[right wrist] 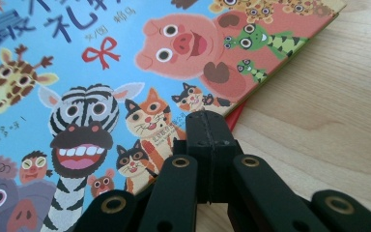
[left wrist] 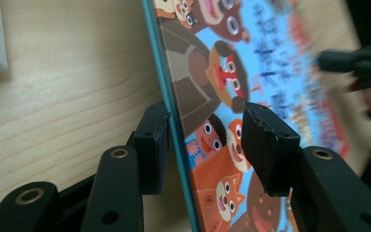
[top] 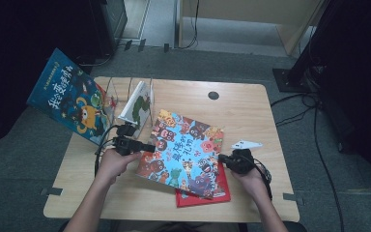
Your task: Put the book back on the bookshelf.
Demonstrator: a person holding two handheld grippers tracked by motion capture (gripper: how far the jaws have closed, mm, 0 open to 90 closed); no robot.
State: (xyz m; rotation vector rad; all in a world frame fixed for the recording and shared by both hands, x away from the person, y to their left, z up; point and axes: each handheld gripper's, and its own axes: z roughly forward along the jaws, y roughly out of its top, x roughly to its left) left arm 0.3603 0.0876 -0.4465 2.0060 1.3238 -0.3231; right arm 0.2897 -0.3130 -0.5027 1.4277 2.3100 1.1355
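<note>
Your left tool [top: 147, 146] straddles the lifted left edge of the glossy, flat animal picture book [top: 186, 152]; its ribbed black pads stand half-wide either side of the thin teal edge, not pressing. The book lies mid-tabletop [top: 251, 111] on pale wood grain, hiding most of a red book [top: 221, 193] beneath. Your right tool [top: 223, 159], pads pressed together, rests at the book's right edge; bare wood lies beyond.
</note>
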